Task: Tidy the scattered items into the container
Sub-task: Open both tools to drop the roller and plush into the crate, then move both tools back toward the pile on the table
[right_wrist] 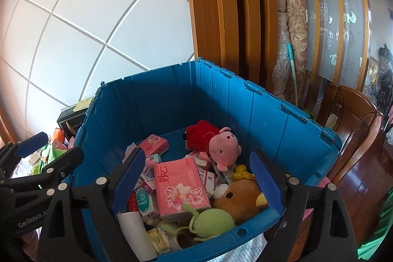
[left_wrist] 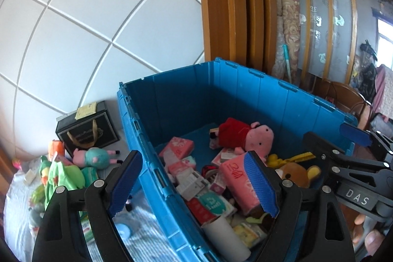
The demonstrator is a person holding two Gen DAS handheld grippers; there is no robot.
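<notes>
A blue plastic bin (left_wrist: 245,100) (right_wrist: 221,100) holds a pink pig plush in a red dress (left_wrist: 248,136) (right_wrist: 216,141), a pink tissue pack (right_wrist: 180,184), a brown bear plush (right_wrist: 242,199), a green plush (right_wrist: 212,220), a white roll (right_wrist: 135,230) and several small boxes. My left gripper (left_wrist: 194,184) is open over the bin's left wall, with nothing gripped. Over the near part of the bin my right gripper (right_wrist: 199,181) stands open, holding nothing. Outside the bin, on the left, lie a pig plush in a teal dress (left_wrist: 94,157) and green soft toys (left_wrist: 63,176).
A black gift box (left_wrist: 86,131) stands against the white tiled wall behind the loose toys. The bin rests on a striped cloth (left_wrist: 147,232). Wooden door frames (right_wrist: 221,4), a rolled rug (right_wrist: 294,23) and a wooden chair (right_wrist: 353,129) are behind and right.
</notes>
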